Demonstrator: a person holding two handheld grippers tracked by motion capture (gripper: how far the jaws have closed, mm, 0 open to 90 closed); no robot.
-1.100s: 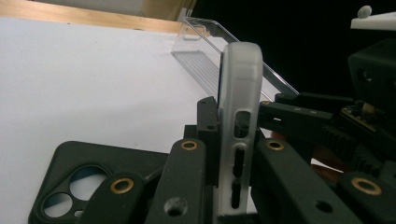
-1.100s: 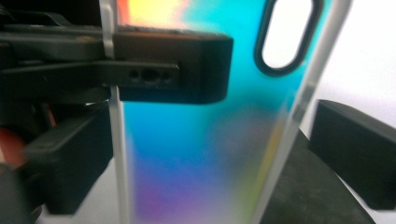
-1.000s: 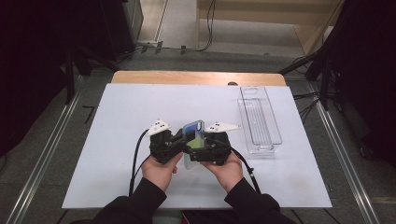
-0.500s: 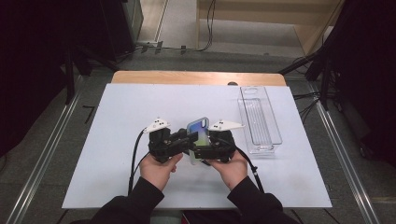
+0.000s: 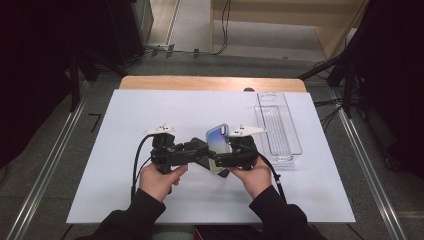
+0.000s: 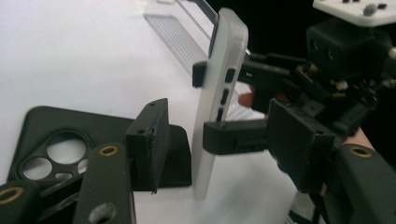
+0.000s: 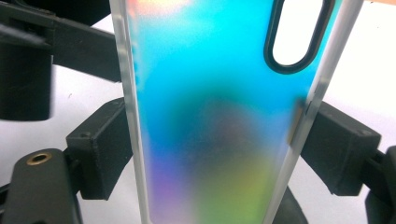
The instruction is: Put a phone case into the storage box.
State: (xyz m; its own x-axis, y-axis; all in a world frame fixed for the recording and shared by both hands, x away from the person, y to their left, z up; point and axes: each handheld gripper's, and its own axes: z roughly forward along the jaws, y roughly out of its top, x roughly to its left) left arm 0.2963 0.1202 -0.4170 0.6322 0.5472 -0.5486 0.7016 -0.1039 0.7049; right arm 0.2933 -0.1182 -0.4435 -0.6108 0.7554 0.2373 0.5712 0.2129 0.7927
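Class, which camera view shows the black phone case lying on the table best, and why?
The left gripper view: the black phone case lies flat on the table, its camera cutouts plain. The high view shows a dark corner of it between the tongs. The right gripper view gives a dark sliver behind the iridescent case.

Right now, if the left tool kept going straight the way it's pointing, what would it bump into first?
Probably the shiny phone case, standing upright just ahead of the left tool, whose jaws have just been opening with nothing pressed between them. The right tool grips that case. The gap looks small, though depth is hard to judge.
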